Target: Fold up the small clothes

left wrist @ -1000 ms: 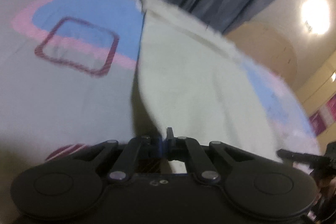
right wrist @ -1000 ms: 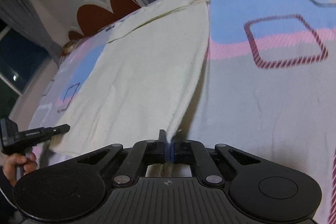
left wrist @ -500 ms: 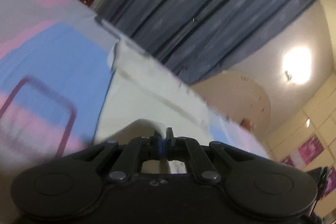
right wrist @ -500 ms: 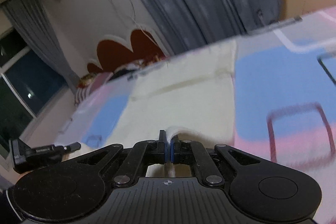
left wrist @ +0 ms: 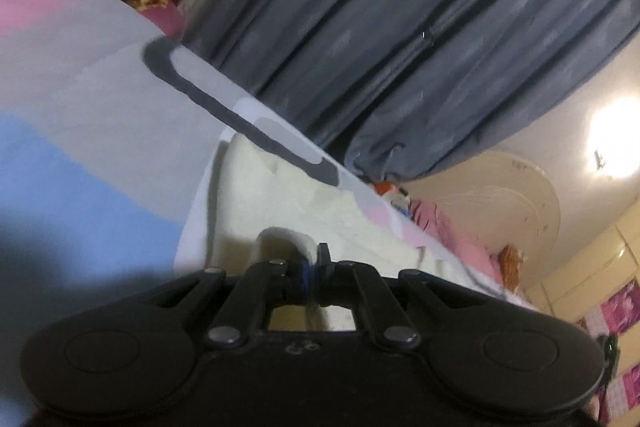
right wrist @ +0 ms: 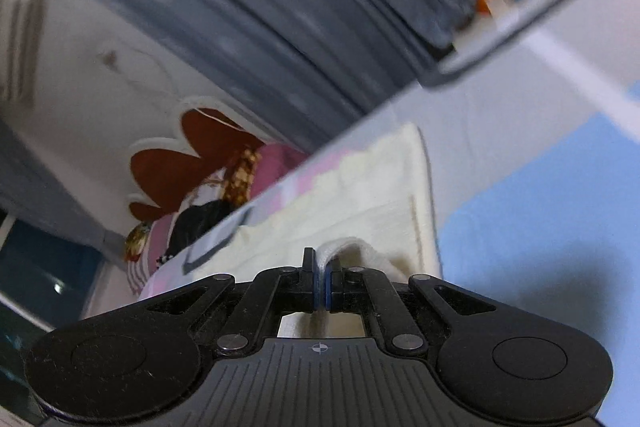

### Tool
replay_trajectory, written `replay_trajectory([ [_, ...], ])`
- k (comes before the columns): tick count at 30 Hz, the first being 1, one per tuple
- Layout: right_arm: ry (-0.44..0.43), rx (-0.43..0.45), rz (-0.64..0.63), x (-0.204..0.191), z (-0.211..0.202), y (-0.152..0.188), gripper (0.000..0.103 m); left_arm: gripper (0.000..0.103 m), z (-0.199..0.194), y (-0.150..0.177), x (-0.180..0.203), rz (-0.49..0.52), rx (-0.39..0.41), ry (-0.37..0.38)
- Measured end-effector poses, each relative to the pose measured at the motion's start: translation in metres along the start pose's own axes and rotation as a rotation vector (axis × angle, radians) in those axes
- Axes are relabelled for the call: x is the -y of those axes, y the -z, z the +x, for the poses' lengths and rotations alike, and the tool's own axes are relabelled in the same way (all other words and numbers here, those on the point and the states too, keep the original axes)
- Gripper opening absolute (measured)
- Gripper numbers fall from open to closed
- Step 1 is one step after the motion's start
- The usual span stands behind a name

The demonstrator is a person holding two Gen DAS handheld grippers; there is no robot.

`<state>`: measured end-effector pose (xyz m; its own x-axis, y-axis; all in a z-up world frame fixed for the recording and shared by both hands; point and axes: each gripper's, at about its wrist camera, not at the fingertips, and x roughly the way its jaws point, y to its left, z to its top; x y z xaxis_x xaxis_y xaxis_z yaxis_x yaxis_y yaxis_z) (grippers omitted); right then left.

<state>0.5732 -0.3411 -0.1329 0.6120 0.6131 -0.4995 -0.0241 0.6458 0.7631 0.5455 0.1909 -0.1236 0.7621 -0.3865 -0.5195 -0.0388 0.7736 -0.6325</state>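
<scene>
Bed (left wrist: 100,99) covered by a sheet (right wrist: 540,211) printed in pale grey with blue and pink blocks and dark grey rounded outlines. Cream cloth (left wrist: 280,203) lies flat on the sheet, far edge close to the bed's far side; also seen in the right view (right wrist: 372,183), its side edge bordering a blue block. Near edge of the cloth is lifted off the sheet, curled up. At the head end: pink pillows (right wrist: 276,159) and a dark item (right wrist: 200,223), too blurred to identify.
</scene>
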Motion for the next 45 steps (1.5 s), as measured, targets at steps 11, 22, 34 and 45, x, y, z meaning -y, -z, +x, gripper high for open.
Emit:
replay_trajectory([
  [11, 0.062, 0.259, -0.165, 0.01, -0.012, -0.021, 0.076, 0.06, 0.0, -0.015, -0.016, 0.085, 0.138, 0.027],
  [22, 0.236, 0.14, -0.537, -0.021, 0.024, 0.024, 0.058, 0.042, 0.039, -0.005, 0.02, 0.395, -0.024, -0.156],
  [34, 0.39, 0.188, -0.763, -0.038, 0.063, 0.059, 0.002, 0.003, 0.051, 0.003, 0.033, 0.509, 0.061, -0.231],
  [45, 0.288, 0.097, -0.849, -0.086, 0.091, 0.086, 0.04, 0.051, 0.057, 0.036, 0.109, 0.666, 0.04, -0.158],
])
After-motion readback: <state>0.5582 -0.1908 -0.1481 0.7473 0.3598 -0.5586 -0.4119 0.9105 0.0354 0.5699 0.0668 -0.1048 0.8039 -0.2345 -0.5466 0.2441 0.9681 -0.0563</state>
